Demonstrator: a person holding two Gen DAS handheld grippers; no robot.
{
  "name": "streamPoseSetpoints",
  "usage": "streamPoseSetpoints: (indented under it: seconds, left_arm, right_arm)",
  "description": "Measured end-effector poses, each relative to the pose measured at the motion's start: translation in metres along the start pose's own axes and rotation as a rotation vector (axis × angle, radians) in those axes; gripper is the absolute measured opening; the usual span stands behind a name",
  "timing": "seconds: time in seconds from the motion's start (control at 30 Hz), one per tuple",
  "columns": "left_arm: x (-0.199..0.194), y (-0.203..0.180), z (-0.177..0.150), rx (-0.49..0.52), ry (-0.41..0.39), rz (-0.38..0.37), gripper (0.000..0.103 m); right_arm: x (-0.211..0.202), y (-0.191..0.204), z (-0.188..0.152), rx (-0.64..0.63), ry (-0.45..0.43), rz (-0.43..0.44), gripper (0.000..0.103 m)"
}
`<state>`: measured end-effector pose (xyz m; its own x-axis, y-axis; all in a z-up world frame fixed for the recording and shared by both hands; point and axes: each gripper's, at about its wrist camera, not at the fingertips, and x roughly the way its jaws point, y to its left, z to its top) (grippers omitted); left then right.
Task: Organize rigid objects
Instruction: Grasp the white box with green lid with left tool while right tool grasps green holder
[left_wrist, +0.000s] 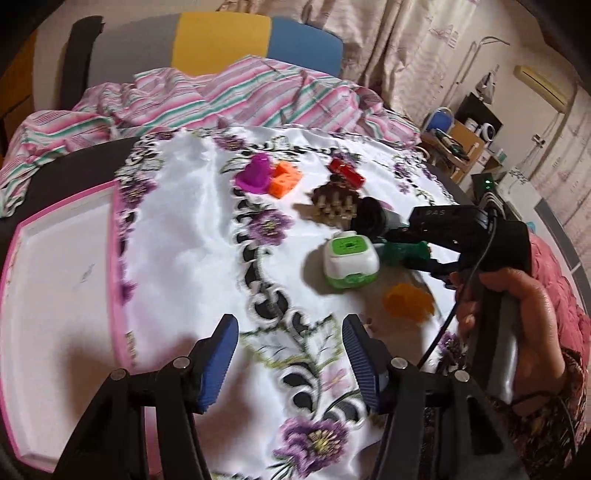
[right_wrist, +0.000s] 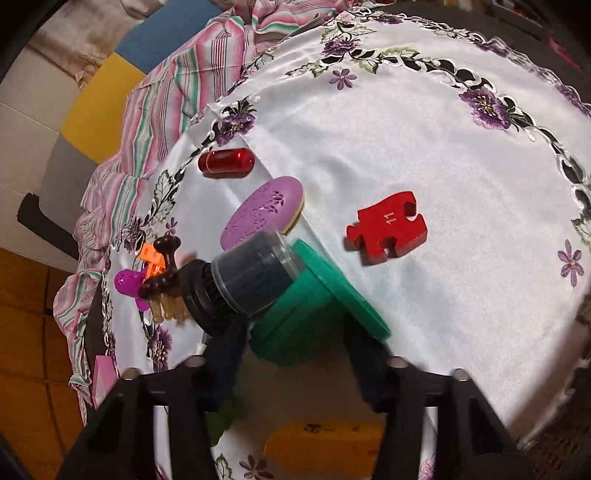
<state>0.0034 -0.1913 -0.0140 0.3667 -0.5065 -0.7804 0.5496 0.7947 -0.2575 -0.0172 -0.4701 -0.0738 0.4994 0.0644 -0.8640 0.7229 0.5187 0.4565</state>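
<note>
Big embroidered tablecloth (right_wrist: 424, 155) spread flat as the work surface, with a white pink-rimmed tray (left_wrist: 118, 258) parked at its edge — probably the drop-off spot, bare where visible. Scattered across the cloth, well apart: red puzzle piece (right_wrist: 386, 227), purple oval case (right_wrist: 264, 214), red capsule (right_wrist: 226, 162), green-and-white cube (left_wrist: 351, 260).

Right gripper (right_wrist: 295, 332) angled down over a green block (right_wrist: 306, 310), jaws drawn in around its sides. Looks like a grip forming, though firm pad contact impossible to confirm. Dark jar (right_wrist: 240, 284) lying against the block, likely to get nudged on lift.

Left gripper (left_wrist: 290, 360) hovering wide open over bare cloth beside the tray — holding nothing, presumably waiting.
</note>
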Motion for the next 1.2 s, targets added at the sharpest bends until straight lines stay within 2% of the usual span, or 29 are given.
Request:
streamPoseSetpoints:
  seconds: [0.13, 0.27, 0.47, 0.53, 0.63, 0.73, 0.9, 0.97, 1.07, 1.2]
  left_arm:
    - [0.016, -0.015, 0.011, 0.028, 0.007, -0.046, 0.059]
    - [0.04, -0.03, 0.023, 0.052, 0.043, -0.071, 0.059]
    - [0.07, -0.05, 0.045, 0.118, 0.069, -0.034, 0.061]
    - [0.084, -0.052, 0.052, 0.126, 0.096, -0.055, 0.061]
    - [0.098, -0.053, 0.054, 0.141, 0.127, -0.032, 0.061]
    - [0.113, -0.053, 0.051, 0.139, 0.164, -0.04, 0.059]
    - [0.116, -0.039, 0.047, 0.045, 0.159, -0.118, 0.053]
    - [0.112, -0.037, 0.043, 0.049, 0.149, -0.114, 0.053]
    - [0.105, -0.033, 0.04, 0.057, 0.126, -0.085, 0.053]
    - [0.089, -0.015, 0.033, 0.004, 0.098, -0.098, 0.053]
  right_arm:
    - [-0.002, 0.002, 0.001, 0.001, -0.025, 0.016, 0.039]
    - [-0.012, 0.007, 0.002, -0.02, -0.076, 0.038, 0.038]
    - [-0.017, 0.006, 0.004, -0.02, -0.104, 0.036, 0.035]
    - [-0.017, 0.006, 0.004, -0.015, -0.105, 0.027, 0.035]
    - [-0.015, 0.006, 0.005, -0.016, -0.103, 0.014, 0.035]
    - [-0.011, 0.01, 0.005, -0.043, -0.09, -0.005, 0.035]
    - [0.002, -0.002, 0.009, 0.015, -0.04, 0.001, 0.034]
    - [0.005, -0.006, 0.009, 0.036, -0.027, 0.003, 0.032]
    - [0.002, 0.0, 0.007, 0.003, -0.044, 0.009, 0.031]
    - [-0.003, 0.003, 0.007, -0.009, -0.064, 0.032, 0.031]
